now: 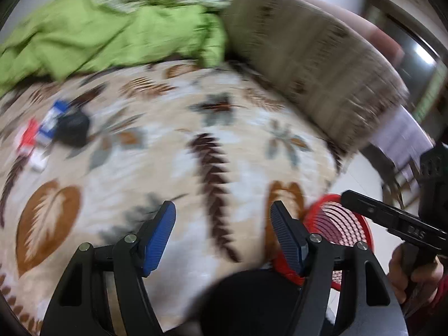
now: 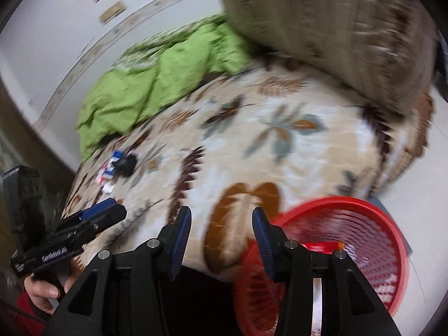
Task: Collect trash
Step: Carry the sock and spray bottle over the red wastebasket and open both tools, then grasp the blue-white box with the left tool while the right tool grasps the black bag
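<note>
1. On the bed point(image 1: 196, 128), far across the leaf-print blanket from the red basket point(image 2: 364, 224), lies the trash pile point(image 1: 47, 131): small red, blue and white wrappers bunched against a dark lump, too blurred to name singly.
2. Seen from the basket, the pile sits well away toward the green quilt point(image 1: 98, 33), near the bed's far side edge. Its scatter seems to run roughly along that edge, though blur leaves the axis uncertain.
3. Left tongs point(image 1: 222, 232) hang over the blanket with fingers spread wide, nothing between them. In my judgement they are the nearer pair, being on the pile's side of the basket.
4. Right tongs point(image 2: 221, 238) are also spread and empty, held almost over the basket's rim, so they suit the drop more than the reach.
5. Inside the basket something red and glossy already lies.
6. Between the tongs and pile I see only bare blanket; the brown cushion point(image 1: 308, 47) sits well off, beyond the basket side.
</note>
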The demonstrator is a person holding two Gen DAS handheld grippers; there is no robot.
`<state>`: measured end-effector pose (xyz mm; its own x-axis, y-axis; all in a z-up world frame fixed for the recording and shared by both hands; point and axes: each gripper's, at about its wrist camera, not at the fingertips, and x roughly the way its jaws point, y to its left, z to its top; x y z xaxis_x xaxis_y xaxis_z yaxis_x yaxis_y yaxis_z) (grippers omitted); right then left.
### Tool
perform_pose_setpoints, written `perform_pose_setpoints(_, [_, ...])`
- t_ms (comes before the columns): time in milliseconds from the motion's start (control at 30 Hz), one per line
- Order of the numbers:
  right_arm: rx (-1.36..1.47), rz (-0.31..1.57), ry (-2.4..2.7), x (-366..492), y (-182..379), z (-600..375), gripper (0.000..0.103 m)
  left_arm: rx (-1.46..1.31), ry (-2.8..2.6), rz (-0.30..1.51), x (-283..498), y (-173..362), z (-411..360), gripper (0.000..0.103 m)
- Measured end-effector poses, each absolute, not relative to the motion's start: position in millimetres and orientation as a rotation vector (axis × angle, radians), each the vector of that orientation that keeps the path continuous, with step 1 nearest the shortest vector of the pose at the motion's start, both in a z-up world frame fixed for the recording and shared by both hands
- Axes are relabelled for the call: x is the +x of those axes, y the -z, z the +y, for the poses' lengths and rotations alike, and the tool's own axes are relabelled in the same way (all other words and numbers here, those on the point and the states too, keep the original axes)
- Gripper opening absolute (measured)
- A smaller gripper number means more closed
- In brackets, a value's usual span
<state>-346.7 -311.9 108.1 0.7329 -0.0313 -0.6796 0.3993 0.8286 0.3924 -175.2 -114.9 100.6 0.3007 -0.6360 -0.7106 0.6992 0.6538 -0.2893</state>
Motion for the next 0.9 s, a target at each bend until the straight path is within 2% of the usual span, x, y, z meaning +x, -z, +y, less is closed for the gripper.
perform_pose_setpoints(500, [0.418,0.796,-0.020,-165,-112,-228,0.058,-0.055,0.359,0.867,-66,-64,20,0.069])
perform_pose_setpoints(567, [0.408,0.822,-0.059,-132,-107,-216,0.062,-0.070,0.326,0.872,-57,-59,30,0.069])
perform_pose_setpoints(900, [0.472,0.895,-0.048,16,-56,-185,0.063,-0.115,0.275,0.861,-37,-57,47,0.069])
